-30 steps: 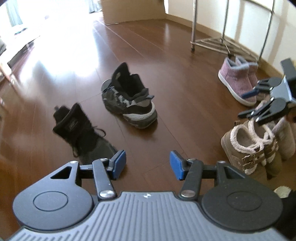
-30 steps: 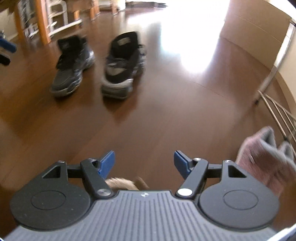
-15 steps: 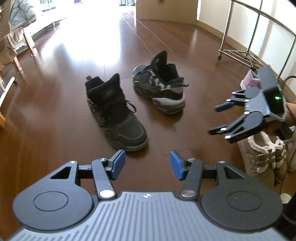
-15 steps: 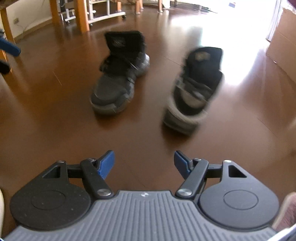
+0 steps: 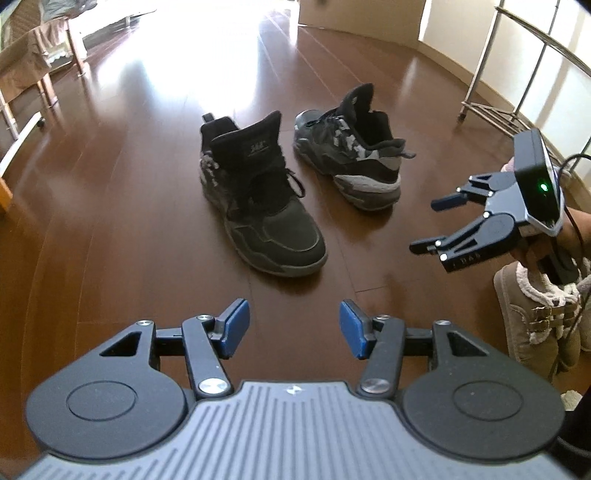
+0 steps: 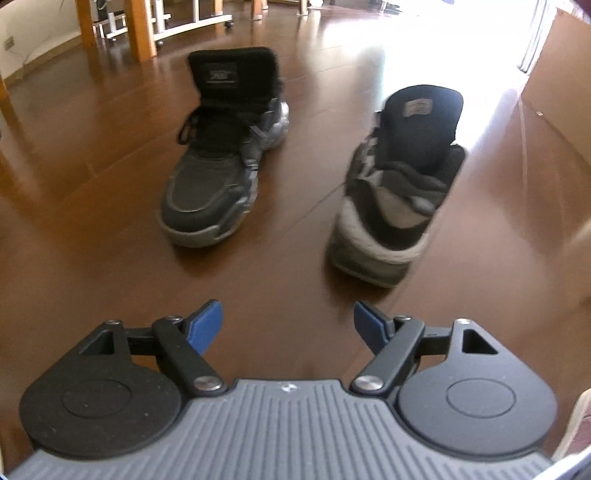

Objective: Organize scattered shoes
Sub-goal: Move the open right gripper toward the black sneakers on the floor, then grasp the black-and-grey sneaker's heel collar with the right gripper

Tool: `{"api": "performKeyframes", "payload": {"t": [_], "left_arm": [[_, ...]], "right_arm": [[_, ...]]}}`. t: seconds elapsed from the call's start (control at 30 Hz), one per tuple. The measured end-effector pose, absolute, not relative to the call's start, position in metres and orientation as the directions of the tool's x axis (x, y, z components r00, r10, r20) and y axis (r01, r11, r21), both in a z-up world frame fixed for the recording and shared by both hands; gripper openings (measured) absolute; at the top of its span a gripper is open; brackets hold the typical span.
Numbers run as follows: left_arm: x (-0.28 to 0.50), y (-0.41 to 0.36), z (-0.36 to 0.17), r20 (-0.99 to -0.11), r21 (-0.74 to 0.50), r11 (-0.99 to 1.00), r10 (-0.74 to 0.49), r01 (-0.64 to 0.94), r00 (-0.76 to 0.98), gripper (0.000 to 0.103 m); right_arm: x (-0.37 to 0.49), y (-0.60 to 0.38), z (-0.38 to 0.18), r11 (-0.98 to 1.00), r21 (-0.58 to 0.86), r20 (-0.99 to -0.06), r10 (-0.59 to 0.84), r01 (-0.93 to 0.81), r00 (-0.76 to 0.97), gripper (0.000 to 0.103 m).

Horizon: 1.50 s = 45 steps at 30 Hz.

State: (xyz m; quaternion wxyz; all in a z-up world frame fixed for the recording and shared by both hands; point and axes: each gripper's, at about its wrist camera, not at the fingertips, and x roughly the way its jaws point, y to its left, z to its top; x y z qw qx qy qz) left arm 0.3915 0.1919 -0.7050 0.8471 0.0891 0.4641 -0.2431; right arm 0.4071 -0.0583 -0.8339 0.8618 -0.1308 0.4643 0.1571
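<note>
Two black high-top sneakers stand on the brown wood floor. The all-black sneaker point(image 5: 258, 199) point(image 6: 225, 162) points its toe at me. A grey-soled sneaker point(image 5: 354, 162) point(image 6: 399, 188) stands a little to its right, angled away. My left gripper point(image 5: 293, 328) hovers open and empty above bare floor, short of the black sneaker's toe. My right gripper point(image 6: 288, 325) hovers short of both shoes, jaws opening, nothing between them. In the left wrist view the right gripper point(image 5: 432, 225) hangs in a hand at the right.
A tan fleece-lined boot point(image 5: 535, 317) stands at the right, under the right gripper. A metal rack point(image 5: 517, 74) stands against the far right wall. A cardboard box point(image 5: 362, 18) sits at the back. Wooden furniture legs point(image 6: 140, 29) stand behind the shoes.
Both grippers swept sideways and came closer to the two sneakers, which now sit centred and larger in both views. The right gripper's jaws stand a little wider apart.
</note>
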Motion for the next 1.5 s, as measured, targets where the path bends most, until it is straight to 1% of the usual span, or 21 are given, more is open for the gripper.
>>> {"api": "performKeyframes", "payload": {"t": [0.27, 0.37, 0.47, 0.53, 0.6, 0.7, 0.8, 0.93, 1.03, 1.07, 1.13, 1.17, 1.33, 1.5], "left_arm": [[0.394, 0.183, -0.709, -0.838, -0.077, 0.863, -0.328, 0.5, 0.436, 0.058], [0.394, 0.176, -0.711, -0.844, -0.07, 0.856, -0.325, 0.513, 0.426, 0.058], [0.392, 0.173, -0.711, -0.847, -0.066, 0.852, -0.323, 0.519, 0.423, 0.058], [0.392, 0.17, -0.71, -0.848, -0.061, 0.851, -0.32, 0.522, 0.423, 0.058], [0.391, 0.17, -0.708, -0.843, -0.053, 0.854, -0.316, 0.518, 0.435, 0.058], [0.391, 0.171, -0.706, -0.838, -0.049, 0.858, -0.314, 0.511, 0.447, 0.058], [0.391, 0.172, -0.706, -0.84, -0.053, 0.862, -0.312, 0.504, 0.444, 0.058], [0.391, 0.17, -0.708, -0.851, -0.05, 0.857, -0.305, 0.513, 0.427, 0.058], [0.391, 0.171, -0.707, -0.85, -0.053, 0.856, -0.309, 0.514, 0.427, 0.058], [0.39, 0.172, -0.706, -0.85, -0.055, 0.857, -0.309, 0.512, 0.427, 0.058], [0.39, 0.173, -0.705, -0.85, -0.058, 0.86, -0.309, 0.507, 0.426, 0.058], [0.39, 0.172, -0.705, -0.85, -0.059, 0.86, -0.309, 0.506, 0.426, 0.058], [0.388, 0.17, -0.702, -0.842, -0.06, 0.853, -0.322, 0.519, 0.432, 0.058], [0.387, 0.168, -0.699, -0.834, -0.059, 0.849, -0.331, 0.526, 0.441, 0.058]], "right_arm": [[0.418, -0.079, -0.833, 0.918, -0.118, -0.824, 0.121, -0.378, 0.554, 0.075], [0.423, -0.082, -0.83, 0.88, -0.201, -0.793, 0.112, -0.43, 0.599, 0.07], [0.429, -0.084, -0.83, 0.808, -0.326, -0.747, 0.098, -0.491, 0.658, 0.056], [0.434, -0.084, -0.833, 0.747, -0.412, -0.715, 0.09, -0.522, 0.693, 0.042], [0.44, -0.085, -0.837, 0.696, -0.472, -0.69, 0.091, -0.542, 0.718, 0.038], [0.448, -0.082, -0.842, 0.631, -0.543, -0.66, 0.087, -0.554, 0.746, 0.038], [0.455, -0.078, -0.848, 0.55, -0.596, -0.638, 0.119, -0.585, 0.761, 0.056], [0.471, -0.069, -0.863, 0.372, -0.657, -0.662, 0.132, -0.656, 0.738, 0.058], [0.477, -0.066, -0.869, 0.278, -0.63, -0.714, 0.161, -0.725, 0.682, 0.051], [0.477, -0.063, -0.869, 0.259, -0.63, -0.721, 0.155, -0.732, 0.675, 0.05], [0.479, -0.058, -0.866, 0.256, -0.616, -0.74, 0.136, -0.745, 0.659, 0.044], [0.48, -0.057, -0.863, 0.27, -0.607, -0.746, 0.131, -0.748, 0.653, 0.042], [0.479, -0.041, -0.848, 0.401, -0.543, -0.783, 0.075, -0.737, 0.618, 0.029], [0.465, -0.021, -0.842, 0.552, -0.514, -0.791, -0.009, -0.656, 0.612, 0.023]]}}
